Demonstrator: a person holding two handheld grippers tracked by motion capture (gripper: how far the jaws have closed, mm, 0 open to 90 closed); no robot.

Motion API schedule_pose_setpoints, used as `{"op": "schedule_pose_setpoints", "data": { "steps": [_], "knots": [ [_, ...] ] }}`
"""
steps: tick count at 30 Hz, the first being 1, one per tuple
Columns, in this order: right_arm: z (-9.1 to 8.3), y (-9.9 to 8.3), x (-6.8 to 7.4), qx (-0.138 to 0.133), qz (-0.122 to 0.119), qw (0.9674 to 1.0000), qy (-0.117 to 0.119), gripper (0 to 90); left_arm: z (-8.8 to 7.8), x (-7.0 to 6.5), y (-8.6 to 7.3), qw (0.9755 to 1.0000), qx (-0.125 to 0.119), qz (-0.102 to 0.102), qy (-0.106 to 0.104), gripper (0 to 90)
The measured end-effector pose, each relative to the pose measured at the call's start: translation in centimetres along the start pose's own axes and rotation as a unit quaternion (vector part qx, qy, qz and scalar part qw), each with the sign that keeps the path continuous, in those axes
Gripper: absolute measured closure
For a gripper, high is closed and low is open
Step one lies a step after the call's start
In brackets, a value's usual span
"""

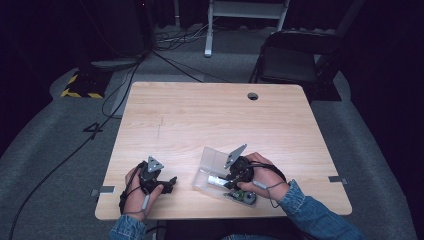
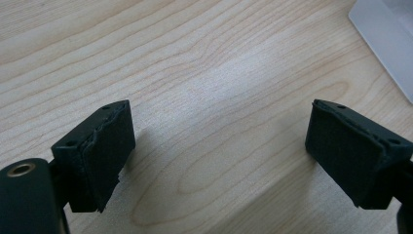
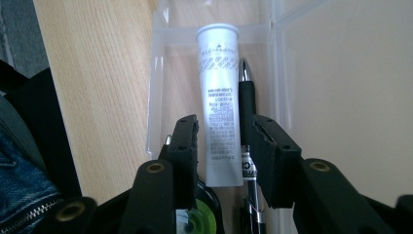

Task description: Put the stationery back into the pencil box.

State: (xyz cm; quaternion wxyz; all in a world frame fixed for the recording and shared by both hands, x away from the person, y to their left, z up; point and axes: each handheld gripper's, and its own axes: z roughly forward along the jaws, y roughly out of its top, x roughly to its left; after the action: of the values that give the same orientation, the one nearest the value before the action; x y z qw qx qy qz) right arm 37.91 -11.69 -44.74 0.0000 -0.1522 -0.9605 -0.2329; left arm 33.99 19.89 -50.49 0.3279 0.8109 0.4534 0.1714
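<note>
Right gripper (image 3: 221,141) jaws, partly open, straddle a white printed tube (image 3: 220,102); left gripper (image 2: 219,146) gapes empty.

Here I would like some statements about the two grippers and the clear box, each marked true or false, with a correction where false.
1. The left gripper is open over bare wood. True.
2. The right gripper is clamped on the black pen. False: its jaws stand either side of the white tube, not visibly closed.
3. The white tube lies inside the clear box. True.
4. The pen lies outside the box. False: it lies in the box beside the tube.
</note>
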Motion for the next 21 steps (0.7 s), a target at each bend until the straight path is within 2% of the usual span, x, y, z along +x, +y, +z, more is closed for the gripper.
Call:
{"op": "schedule_pose_setpoints", "data": {
  "steps": [8,12,15,21],
  "knots": [
    [-2.0,-0.9,0.2,-0.036,0.005,0.9992,-0.017,56.5,0.1,-0.1,0.0,1.0,-0.002,-0.001,0.0,11.3],
    [-3.0,-2.0,0.7,-0.058,0.02,0.9978,-0.025,50.5,0.0,-0.3,0.0,1.0,0.0,0.004,-0.003,12.1],
    [-3.7,-3.1,1.1,-0.065,0.028,0.997,-0.032,47.8,0.0,-0.7,0.1,0.9997,0.002,0.02,-0.014,12.1],
    [-5.0,-6.0,2.2,-0.077,0.067,0.9934,-0.052,42.9,0.0,-1.3,0.1,0.9982,0.002,0.047,-0.036,12.2]
  ]
}}
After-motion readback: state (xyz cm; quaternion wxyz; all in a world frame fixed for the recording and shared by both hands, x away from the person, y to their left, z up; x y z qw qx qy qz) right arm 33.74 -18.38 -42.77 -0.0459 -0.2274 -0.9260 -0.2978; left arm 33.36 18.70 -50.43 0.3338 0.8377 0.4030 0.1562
